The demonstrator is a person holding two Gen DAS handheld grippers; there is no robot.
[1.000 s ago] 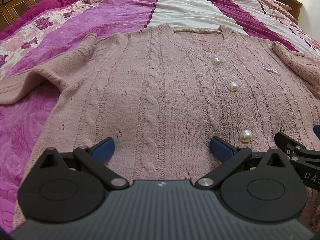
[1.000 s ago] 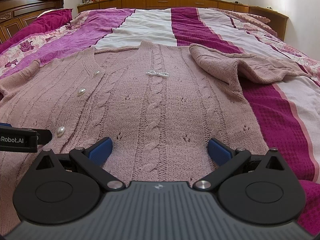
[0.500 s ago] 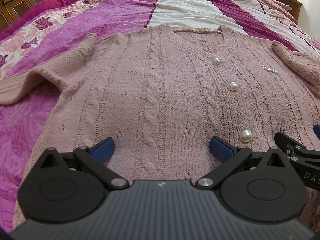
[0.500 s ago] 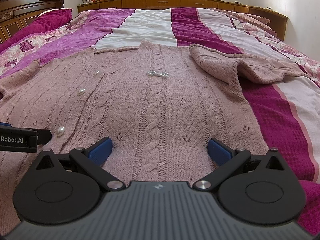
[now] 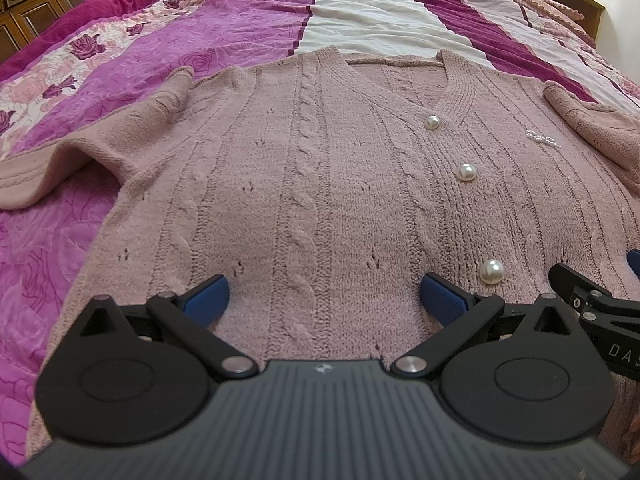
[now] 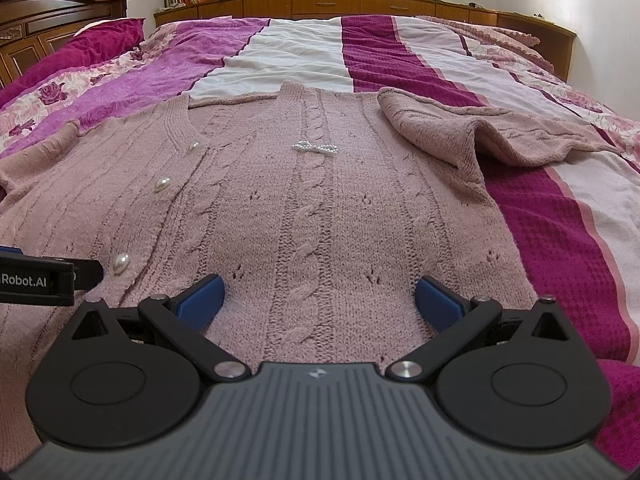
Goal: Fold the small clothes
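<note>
A dusty-pink cable-knit cardigan with pearl buttons lies flat, front up, on the bed; it also shows in the right wrist view. My left gripper is open, its blue pads resting at the hem on the left half. My right gripper is open at the hem on the right half. The left sleeve spreads out to the side. The right sleeve is folded in a heap beside the shoulder. A small pearl bow sits on the chest.
The bed has a striped quilt in magenta, white and floral pink. A wooden headboard stands at far left, a wooden shelf unit at the back. The other gripper shows at each view's edge.
</note>
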